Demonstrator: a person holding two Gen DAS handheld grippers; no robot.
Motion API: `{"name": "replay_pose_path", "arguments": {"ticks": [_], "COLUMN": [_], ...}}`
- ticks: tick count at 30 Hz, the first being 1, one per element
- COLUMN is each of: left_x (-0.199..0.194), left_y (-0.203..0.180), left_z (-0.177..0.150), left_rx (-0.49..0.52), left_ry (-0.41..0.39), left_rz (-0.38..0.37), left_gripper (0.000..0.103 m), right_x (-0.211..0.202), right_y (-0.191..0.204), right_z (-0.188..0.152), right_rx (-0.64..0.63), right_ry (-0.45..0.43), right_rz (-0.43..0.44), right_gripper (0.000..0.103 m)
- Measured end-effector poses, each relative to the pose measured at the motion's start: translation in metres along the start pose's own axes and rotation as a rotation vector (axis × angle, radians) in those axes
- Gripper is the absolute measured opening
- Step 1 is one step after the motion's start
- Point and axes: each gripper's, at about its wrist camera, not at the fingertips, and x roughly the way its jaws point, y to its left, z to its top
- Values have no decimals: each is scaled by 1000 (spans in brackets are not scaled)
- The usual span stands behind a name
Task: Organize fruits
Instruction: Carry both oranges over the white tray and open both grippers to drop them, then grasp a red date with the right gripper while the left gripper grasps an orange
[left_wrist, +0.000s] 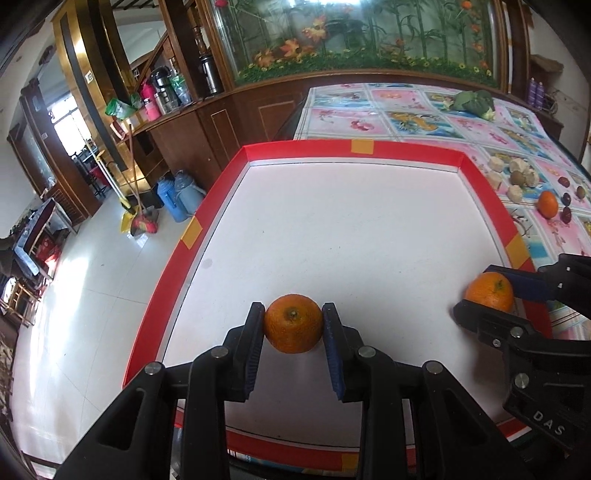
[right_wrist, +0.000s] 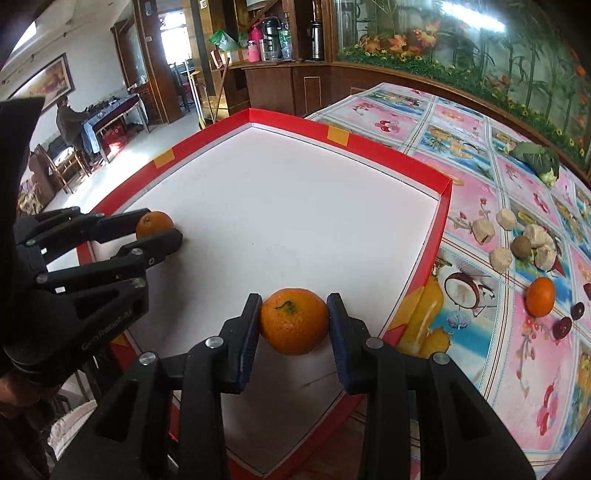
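A table covered w/ a pink floral-and-fruit print plastic cloth (right_wrist: 480, 206) fills the right side of both views. On it sits a big shallow white tray w/ a red taped rim (left_wrist: 406, 148), its white floor bare apart from what I hold. My left black two-finger claw (left_wrist: 293, 328) is clamped on a round orange mandarin w/ a stem nub (left_wrist: 293, 323), near the tray's left front part. My right black two-finger claw (right_wrist: 294, 322) is clamped on a second round orange mandarin (right_wrist: 294, 321), by the tray's right front edge. Whether either fruit touches the tray floor, can't tell. Outside the tray, on the cloth to the right: a green leafy veg (right_wrist: 537, 158) far back, a cluster of pale beige lumps (right_wrist: 517, 236), a third, loose mandarin (right_wrist: 540, 296), and small dark red fruits (right_wrist: 569, 317) just beside it.
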Motion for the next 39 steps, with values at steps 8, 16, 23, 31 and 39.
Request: {"name": "replay_pose_path", "arguments": {"ticks": [8,16,23,31,39], "left_x": [-11,-31,-47,-56,-49], "left_y": [-3,-19,-43,-89,-150], "left_z": [-1,12,24,43,66], "left_rx": [4,39,82,154,232], "left_ry": [-12,-70,-107,-131,-109], "left_rz": [78,154,164,97,-81], "left_gripper": [64,78,79,79,79], "right_x": [-30,-64,-82,-101,-93], "right_y": [-12,-62,-123,-201,-251], "right_z": [-6,-12,-25,-55,-69], "right_rx": [-8,81,207,331,362], "right_ry": [-107,-203,-227,-204,-103], "right_rz": [10,-64,-115,-204,-246], "right_gripper": [64,67,67,67,67]}}
